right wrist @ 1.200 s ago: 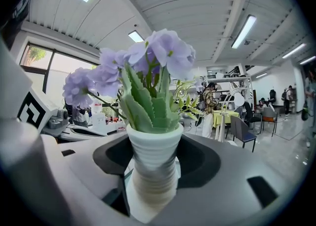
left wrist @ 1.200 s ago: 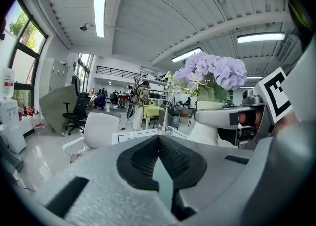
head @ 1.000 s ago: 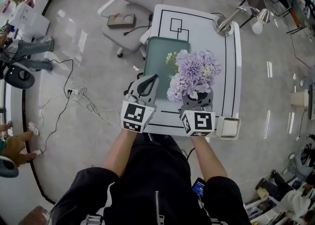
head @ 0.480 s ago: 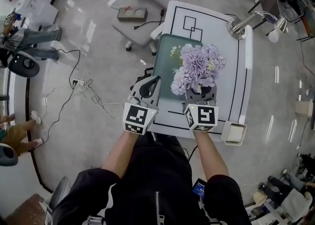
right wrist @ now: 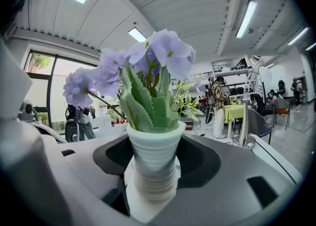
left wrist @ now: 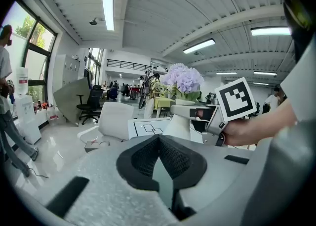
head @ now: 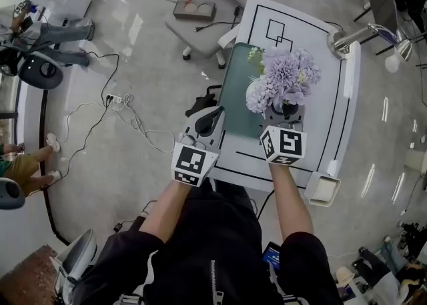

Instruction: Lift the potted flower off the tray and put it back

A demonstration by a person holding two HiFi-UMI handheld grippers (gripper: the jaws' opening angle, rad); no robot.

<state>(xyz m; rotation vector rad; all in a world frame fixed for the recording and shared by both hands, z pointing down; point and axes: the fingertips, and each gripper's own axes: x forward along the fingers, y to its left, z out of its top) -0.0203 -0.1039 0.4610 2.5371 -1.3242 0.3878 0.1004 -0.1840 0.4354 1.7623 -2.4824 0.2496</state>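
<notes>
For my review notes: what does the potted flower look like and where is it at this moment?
The potted flower is an artificial-looking bunch of pale purple blooms with green leaves, upright in a white ribbed pot with a flared rim. The right gripper has its jaws closed on the pot's lower part. It is over the right side of the green tray on the white table. Whether its base touches the tray cannot be told.
</notes>
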